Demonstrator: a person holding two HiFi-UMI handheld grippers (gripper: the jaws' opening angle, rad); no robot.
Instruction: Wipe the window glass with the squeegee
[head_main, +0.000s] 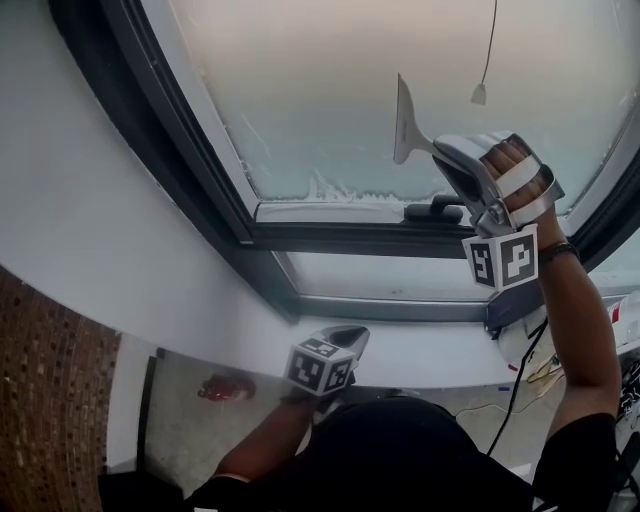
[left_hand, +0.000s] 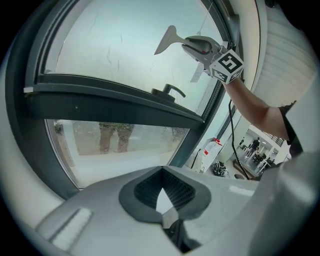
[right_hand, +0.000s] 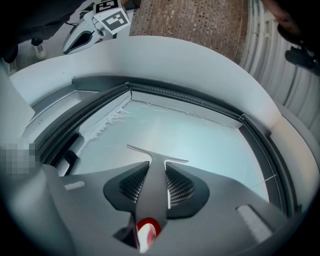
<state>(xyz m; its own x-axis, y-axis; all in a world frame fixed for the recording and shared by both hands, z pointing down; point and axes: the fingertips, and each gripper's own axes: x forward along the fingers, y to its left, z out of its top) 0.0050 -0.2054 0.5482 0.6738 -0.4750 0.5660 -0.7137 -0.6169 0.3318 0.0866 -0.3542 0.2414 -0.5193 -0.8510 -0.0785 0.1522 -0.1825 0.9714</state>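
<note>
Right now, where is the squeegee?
In the head view, right of centre: the squeegee is clamped in the right gripper, raised before the upper window glass, above the window handle.

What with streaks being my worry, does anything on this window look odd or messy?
Yes: a ragged white band of residue clings along the pane's edge near the dark window handle; the hazy window glass elsewhere looks even. The grey T-shaped squeegee in the right gripper is apart from it.

Bright daylight through window glass (head_main: 330, 90); foreground dim; fisheye edges dark, warped.
</note>
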